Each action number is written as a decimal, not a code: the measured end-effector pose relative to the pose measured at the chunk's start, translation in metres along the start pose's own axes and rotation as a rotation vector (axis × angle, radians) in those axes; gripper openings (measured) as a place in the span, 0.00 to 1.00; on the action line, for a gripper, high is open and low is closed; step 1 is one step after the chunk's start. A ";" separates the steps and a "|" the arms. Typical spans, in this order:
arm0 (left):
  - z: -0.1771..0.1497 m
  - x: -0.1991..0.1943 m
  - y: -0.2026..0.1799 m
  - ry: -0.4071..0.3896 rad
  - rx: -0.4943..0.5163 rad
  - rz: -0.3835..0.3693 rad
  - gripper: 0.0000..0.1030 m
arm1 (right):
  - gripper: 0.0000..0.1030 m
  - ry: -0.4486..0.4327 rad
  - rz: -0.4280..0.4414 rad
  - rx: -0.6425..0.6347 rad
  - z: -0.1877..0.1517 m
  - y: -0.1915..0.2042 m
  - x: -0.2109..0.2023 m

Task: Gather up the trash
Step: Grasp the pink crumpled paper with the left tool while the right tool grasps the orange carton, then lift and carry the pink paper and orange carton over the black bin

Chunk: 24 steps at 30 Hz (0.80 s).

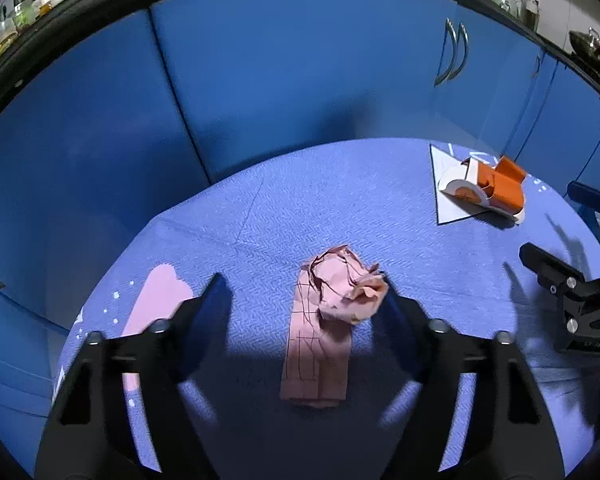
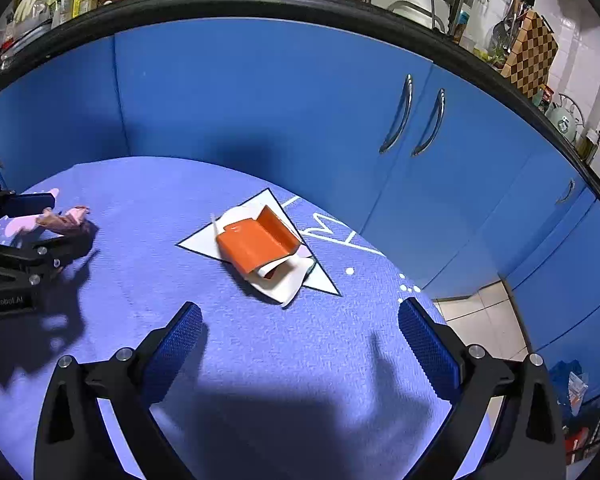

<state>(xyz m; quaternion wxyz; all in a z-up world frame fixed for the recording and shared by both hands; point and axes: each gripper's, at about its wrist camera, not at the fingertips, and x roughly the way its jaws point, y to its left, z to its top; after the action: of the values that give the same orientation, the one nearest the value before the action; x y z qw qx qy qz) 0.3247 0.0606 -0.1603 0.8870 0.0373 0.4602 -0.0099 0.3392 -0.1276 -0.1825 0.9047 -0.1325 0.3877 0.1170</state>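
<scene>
Left wrist view
Left gripper [image 1: 302, 290]: fingers spread wide and clamped on nothing; they straddled the crumpled pink paper [image 1: 332, 312], the right fingertip at or very near its crumpled end.
Crumpled pink paper: lay on the blue tablecloth [image 1: 260, 216], its far end bunched up and its near end a flatter strip with dark grid lines.
Orange-and-white carton [image 1: 486, 188]: flattened and torn, resting far right on a white triangle [image 1: 444, 184] printed on the cloth (well apart from the paper).
Right gripper [image 1: 568, 300]: seen only as a black frame at the right edge.
Background: blue cabinet doors [image 1: 300, 80] stood behind the table.

Right wrist view
Right gripper [image 2: 300, 320]: blue ribbed pads [image 2: 428, 344] stood far apart, holding nothing, above bare cloth just short of the carton [image 2: 260, 248].
Carton: lay open on the white triangle [image 2: 198, 242], ahead of the fingers.
Left gripper [image 2: 36, 220]: at the far left, around the pink paper [image 2: 66, 220] (partly hidden).
</scene>
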 end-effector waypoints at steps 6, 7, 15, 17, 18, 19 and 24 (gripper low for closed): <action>-0.004 -0.001 0.001 -0.021 0.009 -0.018 0.38 | 0.93 0.013 0.029 0.031 0.006 -0.005 0.014; -0.006 -0.001 0.002 -0.025 0.013 -0.021 0.36 | 0.93 0.014 0.032 0.030 0.007 -0.004 0.016; -0.009 -0.003 0.005 -0.043 0.005 -0.008 0.28 | 0.66 0.028 0.109 0.025 0.021 0.002 0.028; -0.007 -0.001 0.006 -0.037 -0.005 -0.013 0.28 | 0.39 0.029 0.104 0.037 0.023 0.001 0.027; -0.007 -0.002 0.006 -0.035 -0.009 -0.015 0.28 | 0.36 0.031 0.098 0.030 0.024 0.002 0.026; -0.007 -0.004 0.006 -0.035 -0.009 -0.015 0.28 | 0.33 0.030 0.085 0.011 0.023 0.005 0.024; -0.014 -0.014 0.001 -0.042 0.006 -0.019 0.28 | 0.23 0.018 0.074 -0.039 0.014 0.013 0.001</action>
<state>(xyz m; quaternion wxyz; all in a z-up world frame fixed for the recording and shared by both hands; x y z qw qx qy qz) 0.3054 0.0620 -0.1567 0.8961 0.0356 0.4420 -0.0206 0.3447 -0.1104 -0.1760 0.8935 -0.1369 0.3980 0.1568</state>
